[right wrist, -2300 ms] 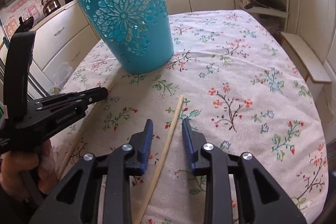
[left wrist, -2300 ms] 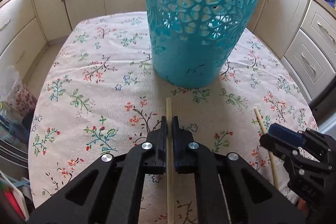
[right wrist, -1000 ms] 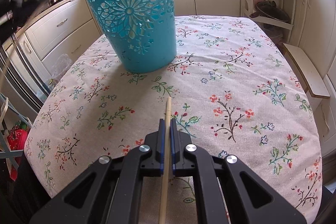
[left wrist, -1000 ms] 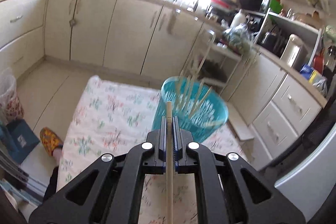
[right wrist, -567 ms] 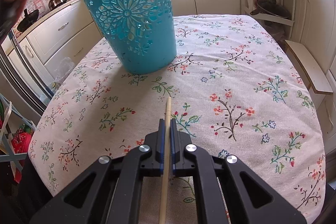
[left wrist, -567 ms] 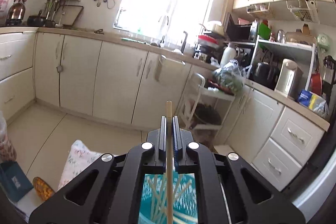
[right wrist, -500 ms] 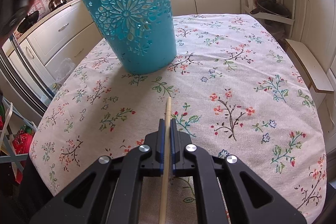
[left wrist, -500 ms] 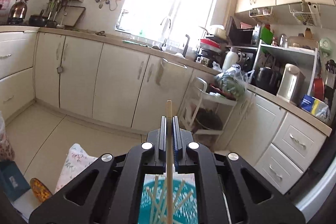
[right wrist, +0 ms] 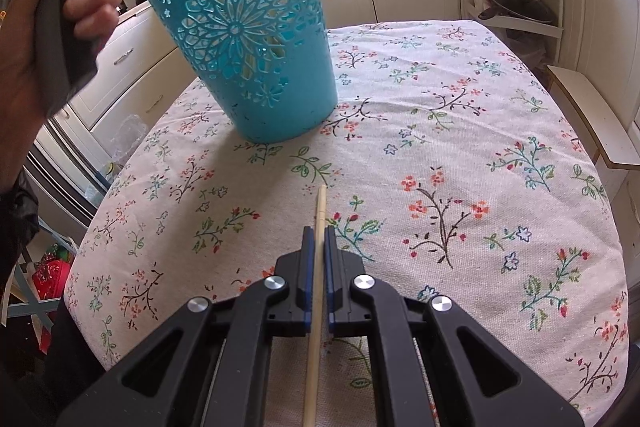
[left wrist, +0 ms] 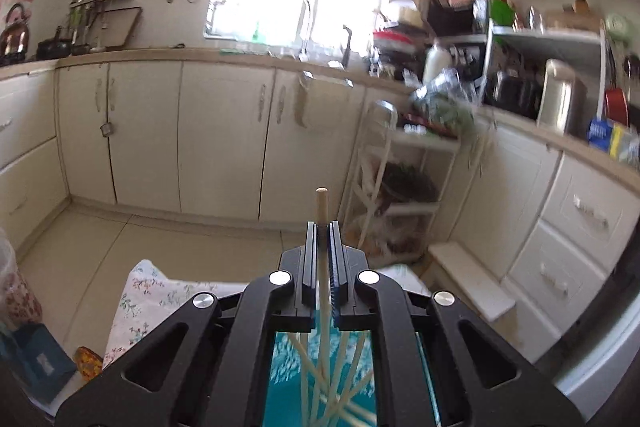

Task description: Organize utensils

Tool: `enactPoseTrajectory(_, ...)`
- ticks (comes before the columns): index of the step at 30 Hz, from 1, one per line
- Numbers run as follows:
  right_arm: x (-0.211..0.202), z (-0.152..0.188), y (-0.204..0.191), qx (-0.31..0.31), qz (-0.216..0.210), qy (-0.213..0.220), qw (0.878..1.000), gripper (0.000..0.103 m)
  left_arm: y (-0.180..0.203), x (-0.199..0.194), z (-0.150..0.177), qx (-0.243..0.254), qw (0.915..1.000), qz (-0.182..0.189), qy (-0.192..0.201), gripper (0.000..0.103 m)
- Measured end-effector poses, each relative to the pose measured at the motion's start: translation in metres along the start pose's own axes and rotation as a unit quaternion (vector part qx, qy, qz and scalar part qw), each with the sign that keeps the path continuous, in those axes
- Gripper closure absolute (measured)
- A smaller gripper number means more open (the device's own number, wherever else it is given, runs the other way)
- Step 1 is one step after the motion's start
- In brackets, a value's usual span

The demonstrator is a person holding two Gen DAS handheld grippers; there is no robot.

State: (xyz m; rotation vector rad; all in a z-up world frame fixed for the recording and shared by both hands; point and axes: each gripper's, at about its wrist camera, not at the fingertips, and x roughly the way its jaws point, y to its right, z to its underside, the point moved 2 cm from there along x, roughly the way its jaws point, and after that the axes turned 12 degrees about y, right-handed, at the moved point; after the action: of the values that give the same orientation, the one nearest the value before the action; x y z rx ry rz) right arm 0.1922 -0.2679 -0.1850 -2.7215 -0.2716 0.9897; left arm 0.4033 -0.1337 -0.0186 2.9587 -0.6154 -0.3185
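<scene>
My left gripper (left wrist: pixel 322 227) is shut on a wooden chopstick (left wrist: pixel 321 203) and holds it upright above the teal perforated basket (left wrist: pixel 286 367), which shows below the jaws with several chopsticks (left wrist: pixel 344 379) standing inside. My right gripper (right wrist: pixel 319 233) is shut on a second wooden chopstick (right wrist: pixel 320 203), low over the floral tablecloth (right wrist: pixel 440 131). In the right wrist view the teal basket (right wrist: pixel 256 39) stands at the table's far left. The hand holding the left gripper (right wrist: pixel 60 11) is up beside the basket's rim.
Cream kitchen cabinets (left wrist: pixel 220 139) and a white shelf rack (left wrist: pixel 404 187) line the far wall. A white bench (right wrist: pixel 592 123) stands to the right of the table. Bags and clutter (right wrist: pixel 48 267) lie on the floor at the left.
My left gripper lifted its chopstick from the table to above the basket and now points level at the kitchen wall. My right gripper closed on its chopstick and has stayed nearly still.
</scene>
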Motion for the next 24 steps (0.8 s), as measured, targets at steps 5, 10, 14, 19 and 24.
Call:
enactPoseTrajectory(5,0.000,0.000,-0.004,-0.018,-0.003,-0.003,1.000,0.092,-0.005,-0.033,0.012,0.012,0.9997,-0.016,-0.010,0.075)
enactPoseTrajectory(10,0.001,0.001,-0.013,-0.061,0.024,-0.005,0.998,0.096,-0.045,-0.101,0.021,-0.034,0.9960,-0.076,0.033,0.035)
enactPoseTrajectory(14,0.002,0.002,-0.018,-0.084,0.042,-0.003,0.996,0.097,-0.083,-0.110,0.084,-0.079,0.9890,-0.116,-0.046,0.026)
enactPoseTrajectory(19,-0.019,-0.006,-0.006,-0.005,-0.010,0.019,1.000,0.098,-0.111,-0.110,0.150,-0.143,0.9732,-0.137,-0.116,0.026)
enactPoseTrajectory(24,-0.060,-0.051,-0.003,0.072,-0.088,0.104,0.988,0.098,-0.116,-0.108,0.173,-0.160,0.9673,-0.138,-0.141,0.026)
